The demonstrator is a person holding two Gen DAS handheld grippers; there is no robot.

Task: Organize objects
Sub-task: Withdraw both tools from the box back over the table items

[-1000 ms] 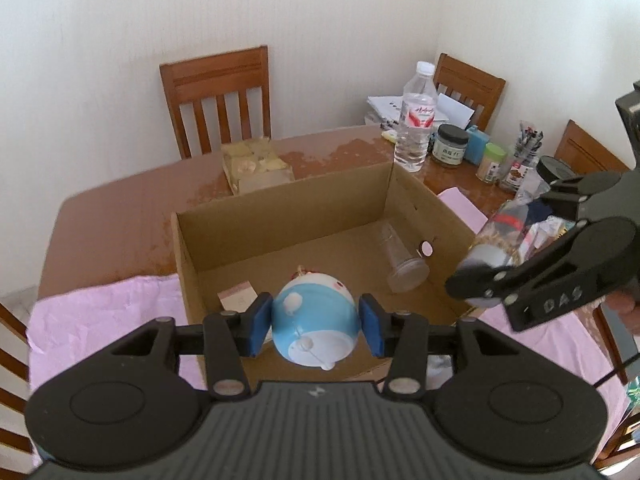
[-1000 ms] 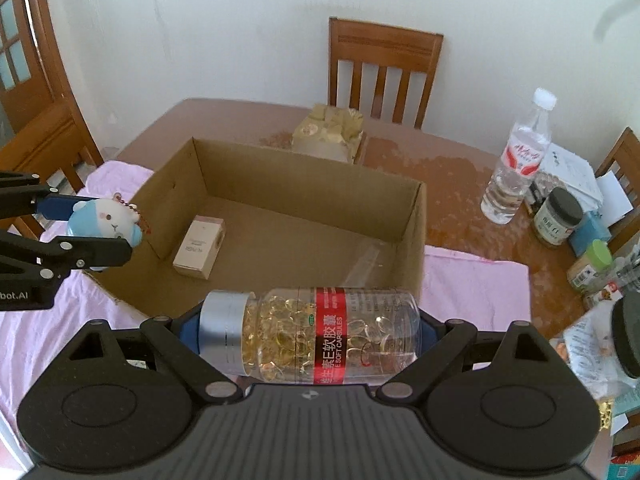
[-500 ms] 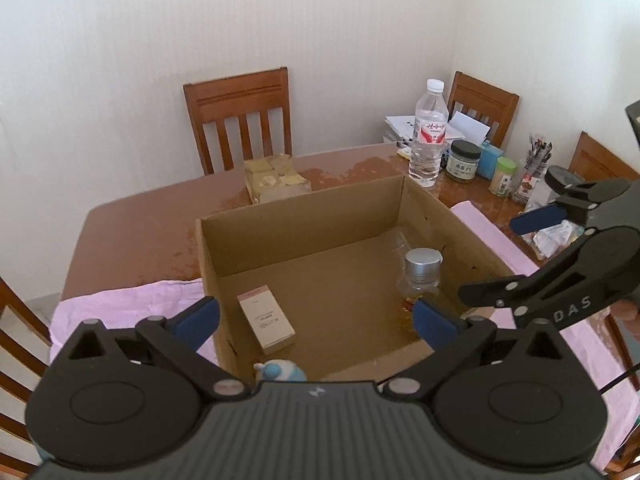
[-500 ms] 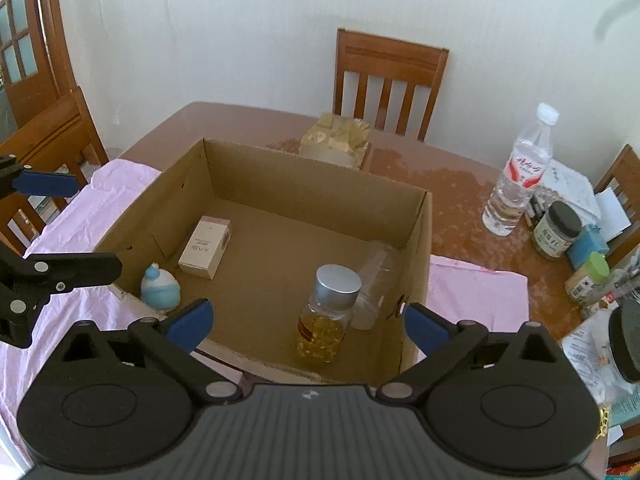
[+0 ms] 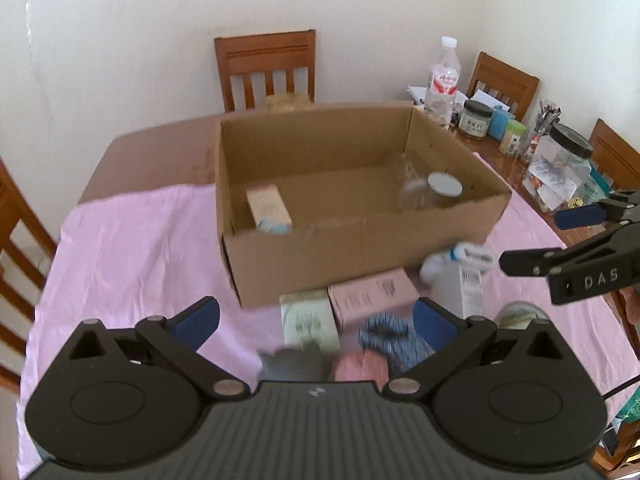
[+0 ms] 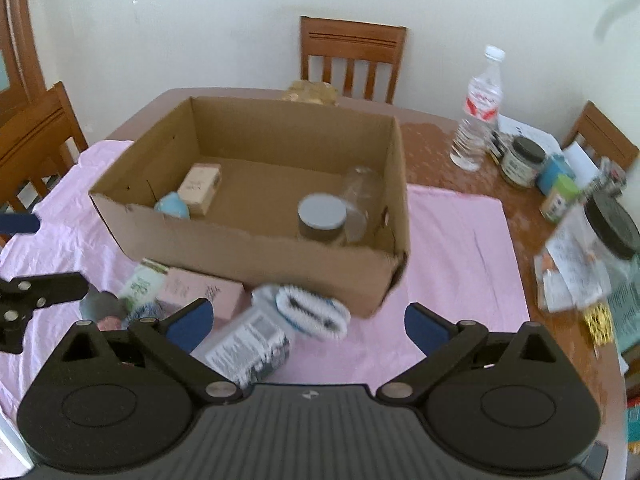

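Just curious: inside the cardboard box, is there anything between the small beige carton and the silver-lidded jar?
No. In the right wrist view, bare box floor separates the beige carton from the silver-lidded jar.

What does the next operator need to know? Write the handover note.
Left gripper: open, empty. Right gripper: open, empty.
In the cardboard box: capsule bottle, clear cup, small carton, blue toy.
Left to pack, on the pink cloth in front of the box: pink box, green box, white bottle, rolled cloths, some blurred soft items.
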